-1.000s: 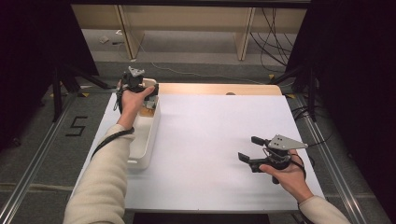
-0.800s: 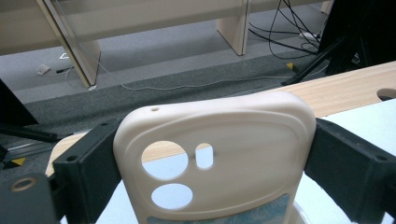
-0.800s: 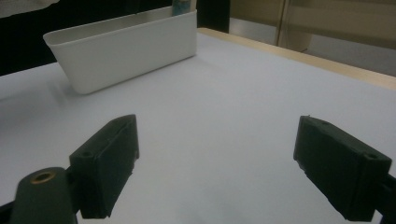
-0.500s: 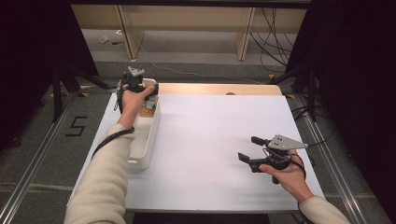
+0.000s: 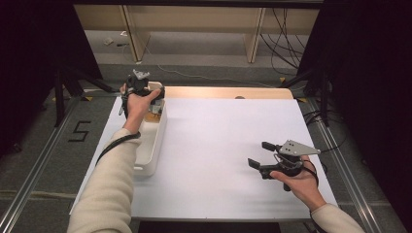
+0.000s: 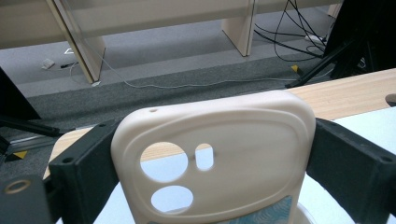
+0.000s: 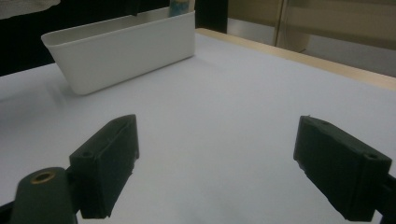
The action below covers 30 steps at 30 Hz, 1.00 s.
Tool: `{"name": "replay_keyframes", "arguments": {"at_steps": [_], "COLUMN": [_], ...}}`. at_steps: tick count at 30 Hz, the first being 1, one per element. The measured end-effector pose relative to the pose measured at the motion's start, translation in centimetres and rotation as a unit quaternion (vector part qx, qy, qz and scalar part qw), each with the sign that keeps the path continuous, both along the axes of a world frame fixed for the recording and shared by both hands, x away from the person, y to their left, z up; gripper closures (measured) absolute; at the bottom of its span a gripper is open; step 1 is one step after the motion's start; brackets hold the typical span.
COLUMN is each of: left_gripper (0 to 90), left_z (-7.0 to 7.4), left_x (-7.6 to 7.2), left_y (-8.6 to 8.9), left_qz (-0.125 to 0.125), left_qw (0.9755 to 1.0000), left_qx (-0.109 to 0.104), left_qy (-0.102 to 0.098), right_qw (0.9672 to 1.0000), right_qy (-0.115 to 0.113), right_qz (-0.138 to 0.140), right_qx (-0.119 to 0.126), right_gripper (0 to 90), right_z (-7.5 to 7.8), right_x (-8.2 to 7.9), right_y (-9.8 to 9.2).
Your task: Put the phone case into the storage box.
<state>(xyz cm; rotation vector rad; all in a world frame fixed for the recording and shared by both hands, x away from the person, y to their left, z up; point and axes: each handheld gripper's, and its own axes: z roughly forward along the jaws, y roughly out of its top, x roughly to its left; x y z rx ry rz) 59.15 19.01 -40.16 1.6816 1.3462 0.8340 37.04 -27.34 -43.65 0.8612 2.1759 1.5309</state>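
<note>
A cream phone case (image 6: pixel 219 154) with camera cut-outs stands upright between the black jaws of my left gripper (image 6: pixel 219 186), which is shut on its sides. In the high view that left gripper (image 5: pixel 145 90) hangs over the far end of a long white bin (image 5: pixel 150 141) at the table's left. My right gripper (image 5: pixel 262 155) rests low over the white table near the right front, pointing left. Its jaws stand open with nothing between them (image 7: pixel 219 168). The white bin (image 7: pixel 121 46) lies ahead of them, well apart.
The white table top (image 5: pixel 223 141) has a bare wooden strip (image 5: pixel 228 92) along its far edge. Something brownish lies in the bin's far end, too small to tell. Beyond the table are a grey floor, shelf legs and cables.
</note>
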Motion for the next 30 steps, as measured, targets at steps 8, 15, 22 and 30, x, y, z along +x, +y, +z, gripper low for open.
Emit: {"name": "replay_keyframes", "arguments": {"at_steps": [8, 15, 22, 30], "left_gripper": [3.0, 0.0, 0.0, 0.0], "left_z": [-0.2, 0.0, 0.3, 1.2], "left_x": [0.1, 0.2, 0.1, -0.2], "left_y": [-0.1, -0.2, -0.2, -0.2], "left_qz": [0.0, -0.002, -0.005, -0.006], "left_qw": [1.0, 1.0, 0.9999, 0.9996], "left_qx": [-0.001, -0.004, -0.008, -0.009], "left_qy": [0.003, -0.001, -0.009, -0.027], "right_qw": [1.0, 1.0, 1.0, 1.0], "right_qy": [0.0, 0.001, 0.001, 0.001], "right_qz": [0.0, 0.0, 0.001, 0.001], "right_qx": [0.0, -0.001, 0.0, 0.0], "right_gripper": [15.1, 15.1, 15.1, 15.1], "right_z": [0.0, 0.0, -0.1, -0.1], "right_x": [0.0, 0.0, 0.0, 0.0], "right_y": [0.0, 0.0, 0.0, 0.0]}}
